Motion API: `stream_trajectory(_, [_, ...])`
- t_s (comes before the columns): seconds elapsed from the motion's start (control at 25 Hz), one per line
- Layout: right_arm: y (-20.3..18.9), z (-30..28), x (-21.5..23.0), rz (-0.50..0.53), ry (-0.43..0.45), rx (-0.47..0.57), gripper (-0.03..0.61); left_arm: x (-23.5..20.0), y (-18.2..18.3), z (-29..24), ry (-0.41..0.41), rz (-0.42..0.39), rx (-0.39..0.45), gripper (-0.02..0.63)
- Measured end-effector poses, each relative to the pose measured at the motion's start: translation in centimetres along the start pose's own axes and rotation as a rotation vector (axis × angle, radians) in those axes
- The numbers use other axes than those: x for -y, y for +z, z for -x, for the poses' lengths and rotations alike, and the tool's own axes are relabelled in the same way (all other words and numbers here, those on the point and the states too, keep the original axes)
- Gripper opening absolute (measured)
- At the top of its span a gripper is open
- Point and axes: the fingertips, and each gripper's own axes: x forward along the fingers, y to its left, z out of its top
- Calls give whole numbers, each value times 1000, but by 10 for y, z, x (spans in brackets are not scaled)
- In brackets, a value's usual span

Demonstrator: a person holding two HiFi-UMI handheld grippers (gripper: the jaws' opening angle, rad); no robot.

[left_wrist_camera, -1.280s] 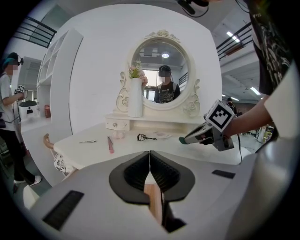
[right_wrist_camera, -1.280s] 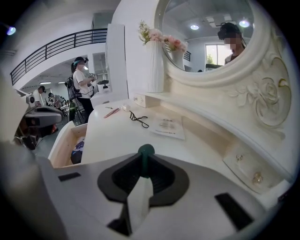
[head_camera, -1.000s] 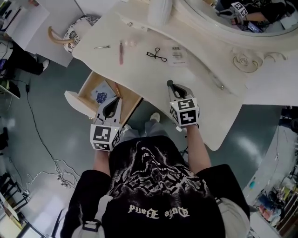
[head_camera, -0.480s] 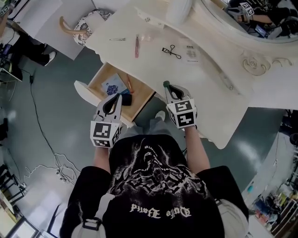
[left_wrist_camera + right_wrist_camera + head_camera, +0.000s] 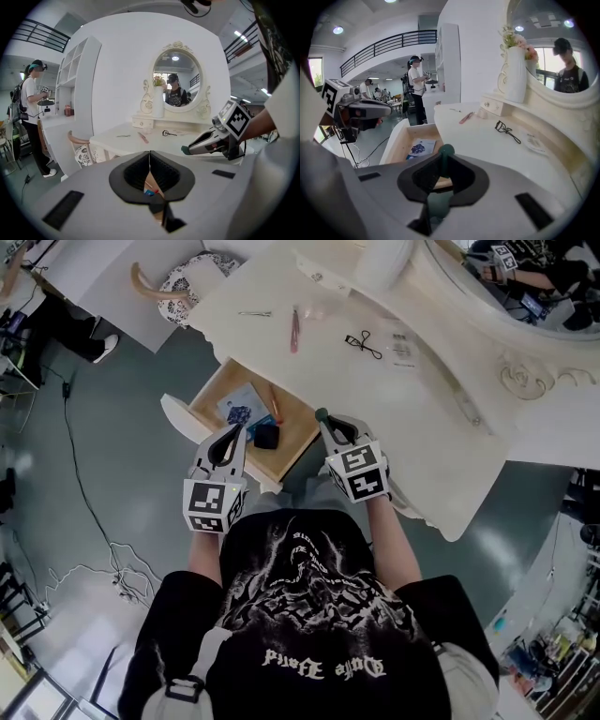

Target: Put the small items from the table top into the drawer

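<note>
The wooden drawer (image 5: 208, 397) stands pulled out under the cream dressing table (image 5: 441, 446). In it lie a blue-printed card (image 5: 242, 412), an orange pen (image 5: 275, 405) and a small black block (image 5: 266, 437). My right gripper (image 5: 323, 418) is shut on a dark green stick (image 5: 446, 151), whose round tip pokes out past the jaws, at the drawer's right corner. My left gripper (image 5: 231, 435) is shut and holds nothing, at the drawer's near edge. On the table top lie a hair clip (image 5: 253, 313), a pink stick (image 5: 294, 331), an eyelash curler (image 5: 364, 343) and a flat packet (image 5: 401, 348).
A white vase (image 5: 516, 75) and an oval mirror (image 5: 562, 56) stand at the table's back. A chair with a patterned seat (image 5: 192, 282) is to the left of the table. A person (image 5: 415, 89) stands in the room beyond. Cables (image 5: 117, 573) trail on the floor.
Both grippers have moved left along the table's front. The right one, still holding the green stick, has come from over the table top to the drawer's right corner.
</note>
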Motion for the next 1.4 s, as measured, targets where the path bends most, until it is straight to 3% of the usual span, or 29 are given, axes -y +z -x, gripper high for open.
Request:
stream_trajectory(0.88, [29, -79, -72, 126, 174, -64, 49, -62, -18, 17, 94, 81, -17, 17])
stream_trajectory(1.4, [24, -128, -85, 177, 152, -153, 51, -88, -26, 22, 98, 77, -28, 17])
